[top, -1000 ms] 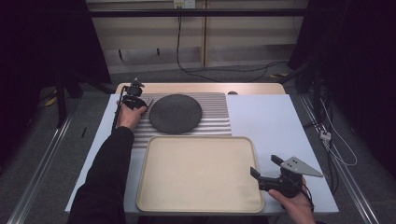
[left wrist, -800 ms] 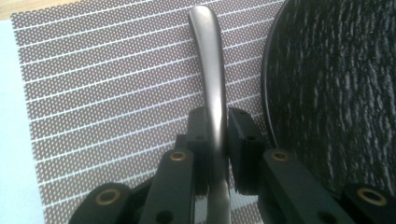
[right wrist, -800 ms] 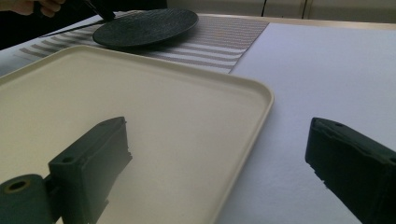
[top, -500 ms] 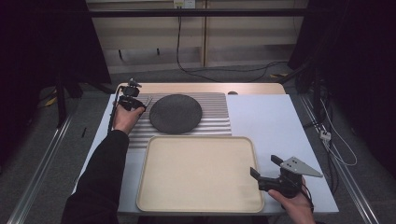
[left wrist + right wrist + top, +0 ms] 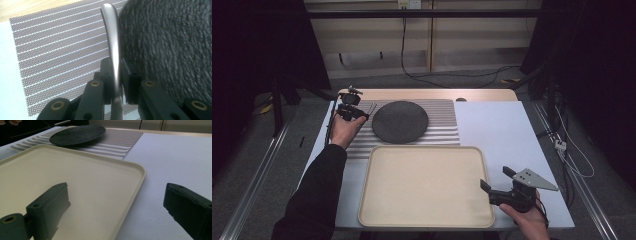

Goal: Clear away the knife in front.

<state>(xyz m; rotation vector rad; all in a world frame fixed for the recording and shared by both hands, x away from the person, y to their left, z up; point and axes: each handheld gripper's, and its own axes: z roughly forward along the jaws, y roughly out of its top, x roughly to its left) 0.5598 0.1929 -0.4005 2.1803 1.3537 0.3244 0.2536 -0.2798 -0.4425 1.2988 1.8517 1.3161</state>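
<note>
My left gripper (image 5: 116,68) is shut on the slim handle of a metal utensil (image 5: 111,32). The handle stands up between the jaws, over a striped mat (image 5: 62,50) and just beside a dark textured plate (image 5: 170,37). In the high view the left gripper (image 5: 359,112) hovers at the mat's far left, to the left of the plate (image 5: 400,121). At the near right my right gripper (image 5: 496,178) is open, its jaws straddling the right rim of a cream tray (image 5: 427,185). Nothing sits between the right gripper's (image 5: 116,192) jaws but the tray rim (image 5: 140,173).
The striped mat (image 5: 442,125) lies at the back of the white table top (image 5: 502,135), with the plate (image 5: 77,133) on it. The cream tray in front holds nothing. A wooden strip (image 5: 427,94) runs along the far edge. Cables trail on the floor at the right.
My left hand has drifted very slightly left near the mat's far corner. The right gripper has not moved.
</note>
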